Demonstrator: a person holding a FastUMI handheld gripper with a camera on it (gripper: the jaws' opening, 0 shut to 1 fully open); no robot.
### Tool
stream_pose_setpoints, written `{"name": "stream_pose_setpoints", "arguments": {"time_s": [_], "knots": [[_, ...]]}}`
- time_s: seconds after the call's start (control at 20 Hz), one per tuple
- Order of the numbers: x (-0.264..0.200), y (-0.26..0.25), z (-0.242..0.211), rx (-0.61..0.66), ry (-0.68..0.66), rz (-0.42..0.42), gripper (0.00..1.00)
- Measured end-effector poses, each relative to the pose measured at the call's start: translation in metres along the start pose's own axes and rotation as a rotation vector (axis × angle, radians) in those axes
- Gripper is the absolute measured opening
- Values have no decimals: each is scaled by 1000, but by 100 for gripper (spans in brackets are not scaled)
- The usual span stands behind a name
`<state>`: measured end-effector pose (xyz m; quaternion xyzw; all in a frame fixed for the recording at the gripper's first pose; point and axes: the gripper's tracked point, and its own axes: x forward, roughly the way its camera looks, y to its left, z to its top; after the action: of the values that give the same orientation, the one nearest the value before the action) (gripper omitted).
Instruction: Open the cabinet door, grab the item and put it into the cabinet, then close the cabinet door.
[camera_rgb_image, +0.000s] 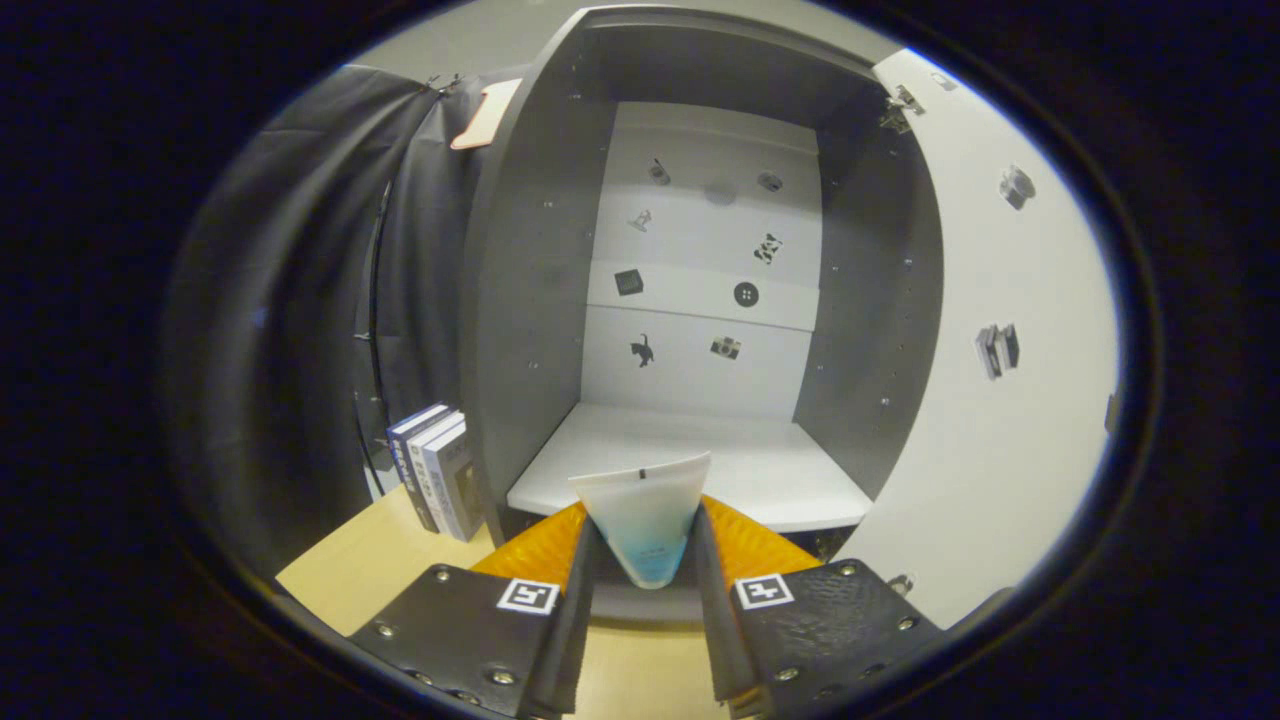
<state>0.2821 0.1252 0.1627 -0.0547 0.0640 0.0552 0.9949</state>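
The gripper (645, 590) is nearest, its two fingers (580, 590) drawn in on a soft tube (645, 520), white above and blue below, pinching its lower end from both sides. The tube stands upright with its flat sealed edge on top, which probably lets it clear the opening. Just beyond it is the cabinet (700, 300), its door (1000, 400) swung wide and its shelf (700, 470) bare. Books (435, 470) stand on the table (380, 570) beside it.
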Motion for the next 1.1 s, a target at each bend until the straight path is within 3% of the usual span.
{"name": "stream_pose_setpoints", "arguments": {"time_s": [0.2,0.5,1.1], "knots": [[44,-11,24,21,-28,-34,50],[100,-33,19,57,6,-73,50],[118,-39,15,61,28,-99,52]]}}
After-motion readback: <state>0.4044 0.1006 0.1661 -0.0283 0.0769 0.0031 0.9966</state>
